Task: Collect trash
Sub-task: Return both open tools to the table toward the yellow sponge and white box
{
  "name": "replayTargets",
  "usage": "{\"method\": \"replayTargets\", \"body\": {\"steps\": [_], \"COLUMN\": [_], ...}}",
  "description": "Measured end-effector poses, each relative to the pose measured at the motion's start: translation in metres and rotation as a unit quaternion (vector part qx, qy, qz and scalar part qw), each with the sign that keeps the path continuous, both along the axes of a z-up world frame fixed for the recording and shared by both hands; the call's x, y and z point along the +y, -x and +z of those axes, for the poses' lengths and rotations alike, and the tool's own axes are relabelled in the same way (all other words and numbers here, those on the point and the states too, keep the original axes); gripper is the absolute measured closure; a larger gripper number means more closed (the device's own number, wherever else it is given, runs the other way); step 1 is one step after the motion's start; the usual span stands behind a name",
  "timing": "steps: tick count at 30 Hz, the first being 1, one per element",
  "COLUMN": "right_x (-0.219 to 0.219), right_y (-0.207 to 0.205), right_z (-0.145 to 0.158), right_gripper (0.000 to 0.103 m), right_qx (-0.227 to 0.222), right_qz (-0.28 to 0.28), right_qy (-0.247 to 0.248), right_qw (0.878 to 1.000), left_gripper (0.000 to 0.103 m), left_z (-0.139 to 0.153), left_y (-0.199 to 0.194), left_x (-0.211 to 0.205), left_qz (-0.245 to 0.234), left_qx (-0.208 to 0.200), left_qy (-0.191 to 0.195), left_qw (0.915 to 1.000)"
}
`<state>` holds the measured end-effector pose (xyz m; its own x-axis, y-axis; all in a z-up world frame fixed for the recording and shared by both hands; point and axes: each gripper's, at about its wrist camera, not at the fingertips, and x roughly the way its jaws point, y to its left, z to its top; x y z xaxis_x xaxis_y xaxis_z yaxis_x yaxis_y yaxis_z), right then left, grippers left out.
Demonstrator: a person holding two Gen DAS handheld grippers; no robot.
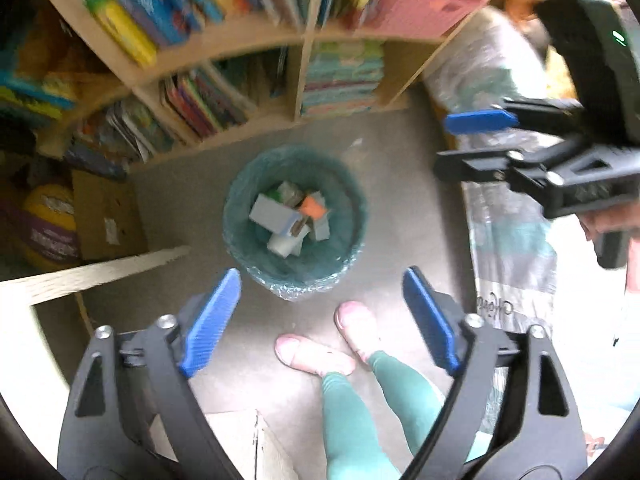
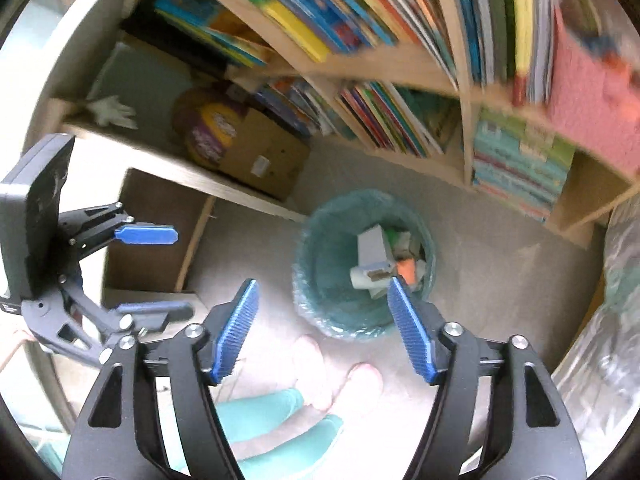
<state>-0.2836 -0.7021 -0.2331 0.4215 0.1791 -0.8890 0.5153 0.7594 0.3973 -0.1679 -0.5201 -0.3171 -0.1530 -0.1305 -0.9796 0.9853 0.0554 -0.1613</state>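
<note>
Left wrist view shows your left gripper (image 1: 322, 316) spread wide with nothing between its pads, above the bin (image 1: 295, 220) on the floor, which holds the trash (image 1: 288, 220). Your right gripper (image 2: 322, 326) is likewise spread and empty, near your feet (image 2: 340, 376).

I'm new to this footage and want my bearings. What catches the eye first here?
A round bin with a teal liner stands on the grey floor, holding grey and orange scraps. Behind it runs a wooden bookshelf crammed with colourful books. Nearest the camera, the left claw and right claw hang open and empty above the bin.
</note>
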Motion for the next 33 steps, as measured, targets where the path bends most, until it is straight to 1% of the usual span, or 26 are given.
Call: {"method": "replayTargets", "body": {"steps": [2,4,6,8,11,13,14,16,17,18,20,21,22,23,24,25,28,29,30,32,33], "right_x": [0.004,0.008,0.017,0.025,0.047,0.064,0.074,0.088,0.097,0.107,0.131,0.147,0.165,0.182,0.202,0.219,0.279,0.299,0.313,0.343,0.363], "right_y": [-0.007,-0.016,-0.030,-0.047,-0.081,-0.108,-0.126,-0.155,-0.178,-0.195,-0.228,-0.245,-0.262,-0.277,-0.294,-0.308,-0.360,-0.378,-0.390,-0.421,-0.436], "right_z": [0.044,0.079,0.117,0.149,0.194,0.220,0.234,0.249,0.257,0.262,0.270,0.273,0.276,0.278,0.279,0.279,0.272,0.268,0.265,0.257,0.253], "right_gripper": [0.030,0.023,0.021,0.019,0.017,0.014,0.014,0.014,0.014,0.014,0.014,0.014,0.014,0.014,0.014,0.014,0.014,0.014,0.014,0.014,0.014], "right_qx": [-0.022,-0.038,-0.059,-0.077,-0.110,-0.135,-0.148,-0.158,-0.158,-0.158,-0.161,-0.165,-0.166,-0.166,-0.168,-0.172,-0.175,-0.173,-0.173,-0.174,-0.175], "right_qz": [0.019,0.037,0.063,0.090,0.149,0.199,0.227,0.257,0.273,0.288,0.321,0.344,0.368,0.389,0.409,0.427,0.475,0.487,0.495,0.517,0.532], "right_qy": [0.007,0.023,0.033,0.042,0.058,0.074,0.090,0.098,0.094,0.090,0.091,0.093,0.095,0.100,0.102,0.098,0.090,0.084,0.081,0.072,0.070], "right_qw": [1.000,0.998,0.996,0.992,0.981,0.968,0.958,0.948,0.944,0.940,0.929,0.920,0.910,0.901,0.891,0.882,0.858,0.852,0.848,0.835,0.826], "left_gripper": [0.017,0.015,0.015,0.013,0.011,0.010,0.009,0.008,0.008,0.008,0.008,0.008,0.008,0.008,0.008,0.008,0.008,0.008,0.008,0.008,0.008], "left_z": [0.042,0.080,0.119,0.146,0.188,0.212,0.219,0.234,0.240,0.245,0.252,0.256,0.259,0.263,0.266,0.267,0.271,0.273,0.274,0.277,0.276], "left_y": [0.003,0.002,-0.006,-0.016,-0.037,-0.058,-0.068,-0.092,-0.104,-0.121,-0.145,-0.162,-0.173,-0.186,-0.203,-0.214,-0.252,-0.263,-0.276,-0.293,-0.304], "left_x": [0.011,0.023,0.038,0.053,0.086,0.115,0.128,0.159,0.175,0.196,0.227,0.250,0.264,0.281,0.304,0.317,0.367,0.381,0.400,0.425,0.442], "left_qz": [-0.007,-0.006,0.006,0.021,0.062,0.105,0.124,0.174,0.198,0.229,0.270,0.297,0.311,0.328,0.350,0.361,0.402,0.412,0.425,0.443,0.456], "left_qx": [0.003,-0.008,-0.025,-0.033,-0.055,-0.070,-0.077,-0.094,-0.102,-0.111,-0.123,-0.132,-0.136,-0.143,-0.152,-0.156,-0.177,-0.182,-0.191,-0.195,-0.201], "left_qy": [0.026,0.047,0.068,0.082,0.109,0.125,0.130,0.137,0.137,0.137,0.134,0.132,0.133,0.132,0.129,0.126,0.113,0.109,0.106,0.102,0.098], "left_qw": [0.9996,0.9988,0.9974,0.9958,0.9905,0.9842,0.9807,0.9707,0.9651,0.9574,0.9455,0.9363,0.9313,0.9244,0.9155,0.9106,0.8913,0.8858,0.8784,0.8690,0.8613]}}
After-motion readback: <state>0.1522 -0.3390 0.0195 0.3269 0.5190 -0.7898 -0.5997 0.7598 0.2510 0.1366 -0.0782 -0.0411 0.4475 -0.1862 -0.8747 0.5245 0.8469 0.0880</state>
